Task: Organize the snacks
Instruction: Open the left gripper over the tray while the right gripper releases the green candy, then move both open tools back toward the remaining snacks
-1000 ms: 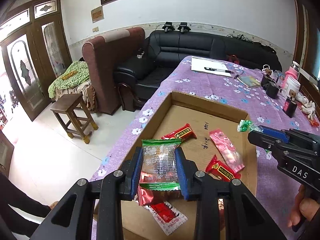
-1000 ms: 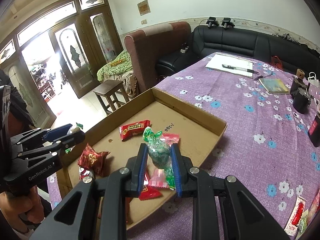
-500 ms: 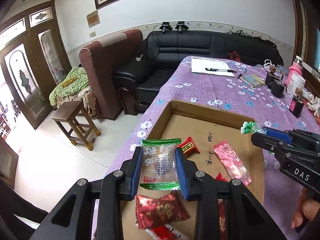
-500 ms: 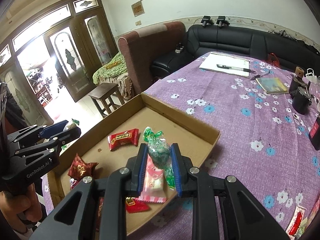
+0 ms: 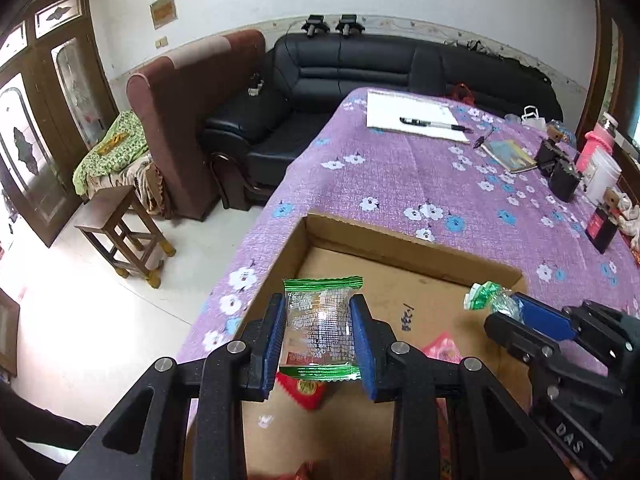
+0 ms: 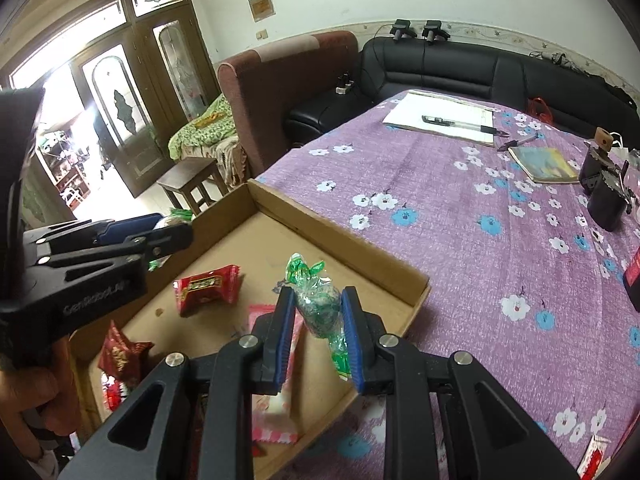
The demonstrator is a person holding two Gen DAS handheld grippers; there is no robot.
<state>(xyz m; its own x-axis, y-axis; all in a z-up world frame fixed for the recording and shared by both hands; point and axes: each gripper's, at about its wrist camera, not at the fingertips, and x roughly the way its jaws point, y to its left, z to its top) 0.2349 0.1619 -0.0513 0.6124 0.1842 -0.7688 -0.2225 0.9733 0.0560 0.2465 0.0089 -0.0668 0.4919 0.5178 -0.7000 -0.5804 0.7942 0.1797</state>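
Two grippers angled down over cardboard tray (image 5: pixel 404 254). Left gripper (image 5: pixel 319 340) fingers clamp clear green-edged packet (image 5: pixel 320 330) near tray's left wall; right gripper (image 6: pixel 318 330) fingers pinch green twist-wrapped candy (image 6: pixel 320 308) above tray's right side. Tray's far half bare; desk (image 6: pixel 460 240) beyond open.

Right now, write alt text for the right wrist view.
The right gripper pinches a green twisted candy above a shallow cardboard box on a purple flowered tablecloth. Red snack packets and a pink one lie in the box. At the left, the left gripper holds a green-edged packet.
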